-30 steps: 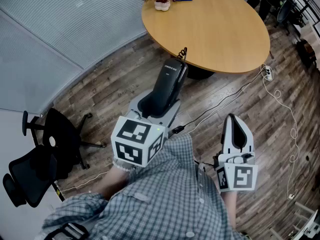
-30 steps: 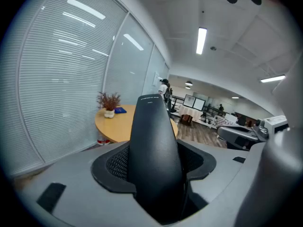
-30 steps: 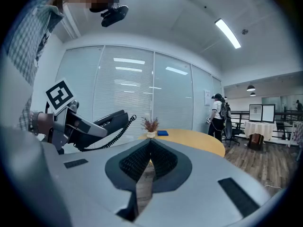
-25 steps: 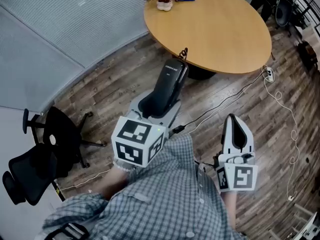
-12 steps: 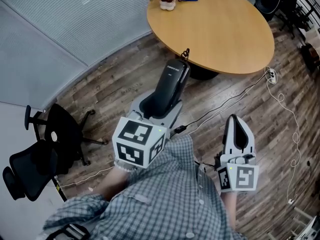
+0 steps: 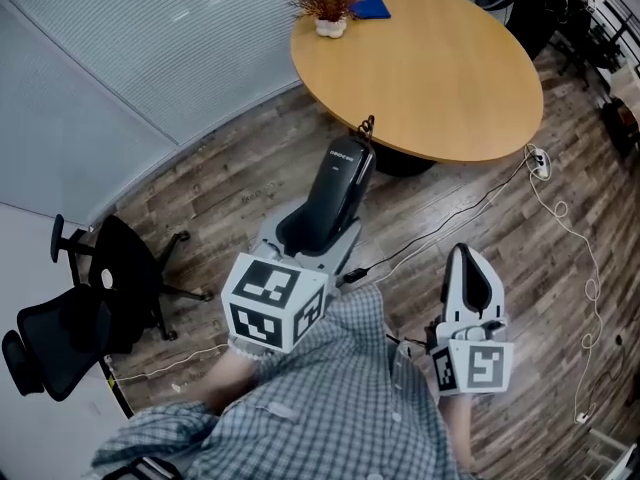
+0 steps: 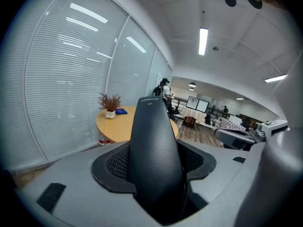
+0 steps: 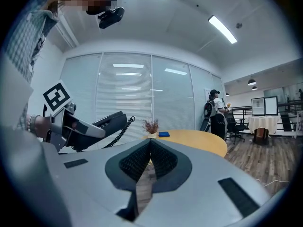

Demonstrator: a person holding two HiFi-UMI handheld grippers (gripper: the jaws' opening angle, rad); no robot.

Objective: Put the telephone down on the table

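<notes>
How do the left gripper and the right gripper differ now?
The grey left gripper is shut on the black telephone handset; the grey right gripper is shut on nothing. In the head view the left gripper reaches further toward the round wooden table than the right gripper. Both carry marker cubes.

The lower end of the telephone (image 7: pixel 152 150) is hidden between the jaws of the left gripper (image 7: pixel 156 183), which clamp it — in the head view as well. The print on it is too small to read, and of its coiled cord (image 6: pixel 366 125) only a short bit shows, at the near edge of the table (image 6: pixel 440 68). The tabletop covers most of the base (image 6: pixel 400 160). Near the far edge lies a blue thing (image 6: pixel 370 7) — too small to name.
</notes>
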